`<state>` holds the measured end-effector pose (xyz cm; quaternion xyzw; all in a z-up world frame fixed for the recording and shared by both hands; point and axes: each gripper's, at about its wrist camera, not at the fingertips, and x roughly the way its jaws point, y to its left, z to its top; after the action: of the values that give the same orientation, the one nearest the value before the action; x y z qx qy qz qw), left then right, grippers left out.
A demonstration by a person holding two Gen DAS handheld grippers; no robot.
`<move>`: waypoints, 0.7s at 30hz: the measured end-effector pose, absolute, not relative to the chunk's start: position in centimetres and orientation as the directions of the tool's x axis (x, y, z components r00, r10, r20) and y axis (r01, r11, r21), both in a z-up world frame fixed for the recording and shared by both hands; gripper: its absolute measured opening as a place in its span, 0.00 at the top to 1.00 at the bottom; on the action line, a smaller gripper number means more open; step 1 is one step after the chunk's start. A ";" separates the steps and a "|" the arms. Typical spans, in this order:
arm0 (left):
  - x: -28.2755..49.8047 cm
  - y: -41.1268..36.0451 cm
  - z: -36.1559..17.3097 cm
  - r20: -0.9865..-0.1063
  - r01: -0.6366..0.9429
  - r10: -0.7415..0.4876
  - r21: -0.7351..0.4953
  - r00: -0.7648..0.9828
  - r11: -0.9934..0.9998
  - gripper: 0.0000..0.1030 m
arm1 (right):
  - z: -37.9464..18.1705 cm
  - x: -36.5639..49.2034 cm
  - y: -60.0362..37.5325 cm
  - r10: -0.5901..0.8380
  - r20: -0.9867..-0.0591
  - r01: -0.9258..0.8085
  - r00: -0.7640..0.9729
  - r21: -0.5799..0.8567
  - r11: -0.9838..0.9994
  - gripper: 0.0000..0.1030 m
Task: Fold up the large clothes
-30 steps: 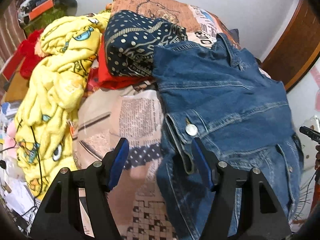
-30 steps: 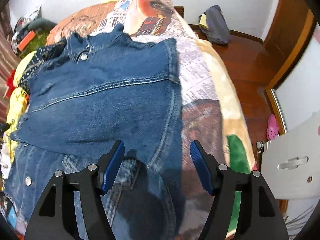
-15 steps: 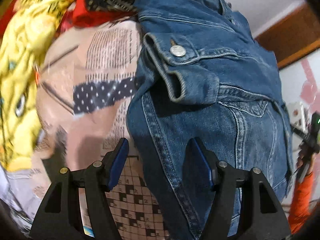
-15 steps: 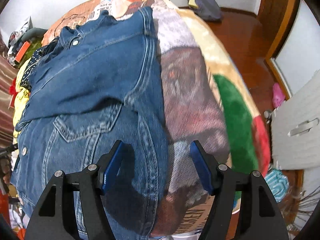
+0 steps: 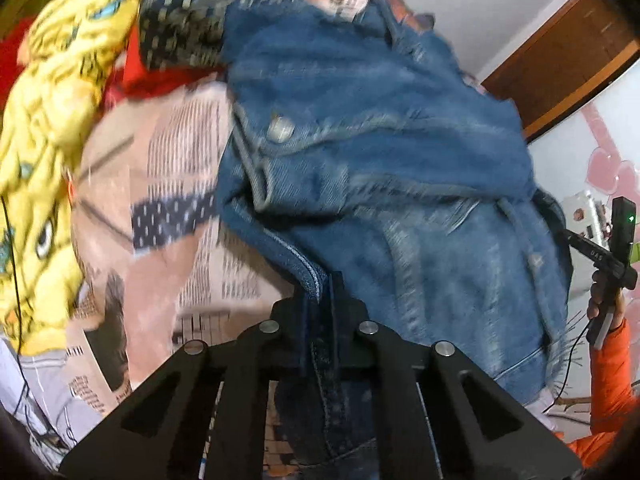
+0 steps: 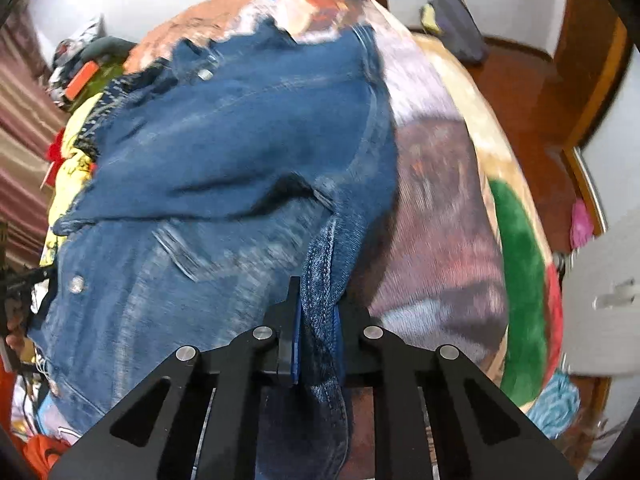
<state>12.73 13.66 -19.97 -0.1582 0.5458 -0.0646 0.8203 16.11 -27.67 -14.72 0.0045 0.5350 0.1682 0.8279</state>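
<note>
A blue denim jacket [image 5: 384, 152] lies on a bed, its upper part folded down over the lower part; it also shows in the right wrist view [image 6: 240, 152]. My left gripper [image 5: 320, 292] is shut on the jacket's near left hem edge. My right gripper [image 6: 316, 312] is shut on the jacket's near right hem edge, with cloth bunched between the fingers. Both hem corners are lifted a little off the bed. The views are motion-blurred.
A printed blanket [image 5: 168, 184] covers the bed [image 6: 436, 208]. A yellow cartoon blanket [image 5: 44, 128], a red cloth [image 5: 144, 76] and a dark dotted garment [image 5: 180, 20] are piled on the left. Wooden floor [image 6: 520, 92] and a white cabinet [image 6: 604, 292] lie to the right.
Both grippers went from open above the jacket to shut on its near hem edges. The hem is now lifted, and the views have shifted.
</note>
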 end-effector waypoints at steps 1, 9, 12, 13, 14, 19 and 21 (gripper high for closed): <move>12.9 13.7 -18.9 -0.864 -0.064 -0.272 -0.328 0.424 0.943 0.94 | -13.7 16.4 -27.3 0.283 -0.875 -0.290 0.392 0.174 0.941 0.89; 16.0 16.2 -14.8 -0.780 -0.122 -0.239 -0.372 0.578 0.920 0.94 | -10.8 19.6 -26.6 0.294 -0.821 -0.304 0.490 0.156 0.940 0.89; 17.4 16.9 -16.8 -0.804 -0.186 -0.163 -0.321 0.571 0.929 0.94 | -12.1 20.2 -26.1 0.240 -0.824 -0.272 0.513 0.109 0.956 0.89; 18.0 17.1 -17.9 -0.814 -0.198 -0.157 -0.315 0.559 0.928 0.94 | -13.1 20.8 -26.1 0.212 -0.833 -0.250 0.511 0.091 0.964 0.89; 18.2 17.1 -18.6 -0.821 -0.202 -0.153 -0.308 0.550 0.930 0.93 | -13.8 21.2 -26.4 0.197 -0.842 -0.236 0.503 0.086 0.968 0.89; 17.9 15.5 -19.7 -0.839 -0.152 -0.073 -0.183 0.540 0.971 0.91 | -14.9 21.0 -26.9 0.194 -0.853 -0.236 0.484 0.087 0.968 0.85; 17.7 15.1 -19.5 -0.848 -0.119 -0.066 -0.151 0.526 0.981 0.85 | -14.2 20.3 -27.0 0.181 -0.857 -0.244 0.483 0.066 0.967 0.80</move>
<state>17.70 15.13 -19.54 -0.0953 0.4868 0.0153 0.8682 20.29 -26.98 -14.21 -0.0323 0.4930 0.1236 0.8606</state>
